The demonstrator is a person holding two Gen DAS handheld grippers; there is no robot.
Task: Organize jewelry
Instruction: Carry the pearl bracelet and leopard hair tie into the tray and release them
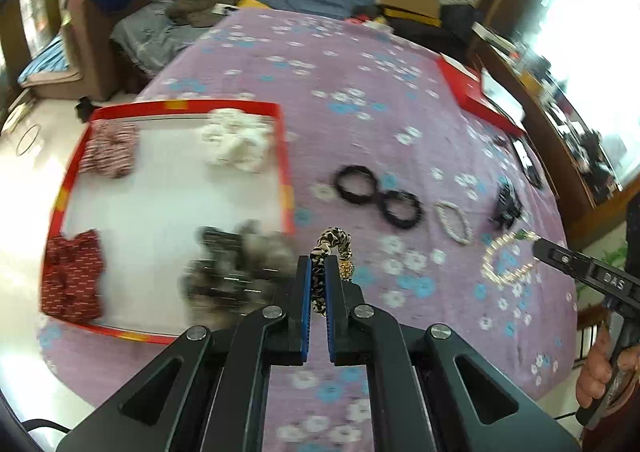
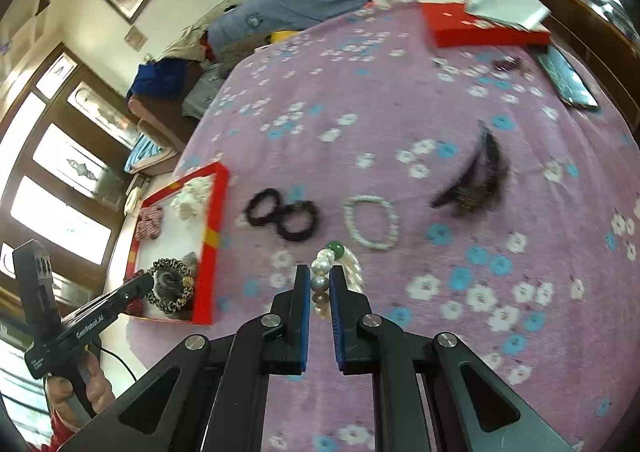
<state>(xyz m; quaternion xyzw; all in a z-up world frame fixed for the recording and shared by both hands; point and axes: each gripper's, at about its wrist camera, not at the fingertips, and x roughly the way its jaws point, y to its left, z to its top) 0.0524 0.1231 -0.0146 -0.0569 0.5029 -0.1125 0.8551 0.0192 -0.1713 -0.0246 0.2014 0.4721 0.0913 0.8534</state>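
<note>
**Both grippers loaded; tray lies to the left**

Left gripper (image 1: 319, 272) is clamped on a leopard-print scrunchie (image 1: 334, 242), which loops out past the fingertips. In the right wrist view that scrunchie hangs over the near right corner of the red-rimmed tray (image 2: 214, 212), which lies at the bed's left edge. The drop looks close for this hand.

Right gripper (image 2: 320, 284) is closed on a pearl bracelet with a green bead (image 2: 326, 258), its strand running lengthwise between the fingers. It sits over the purple floral bedspread (image 2: 400, 92), well right of the tray. The tray is leftward and slightly forward of it.

Between them on the bedspread: two black hair ties (image 2: 280, 214) touching each other, then a white bead bracelet (image 2: 372, 222), then a dark hair comb (image 2: 476, 180) farther right. The left hand is nearer the tray.
</note>
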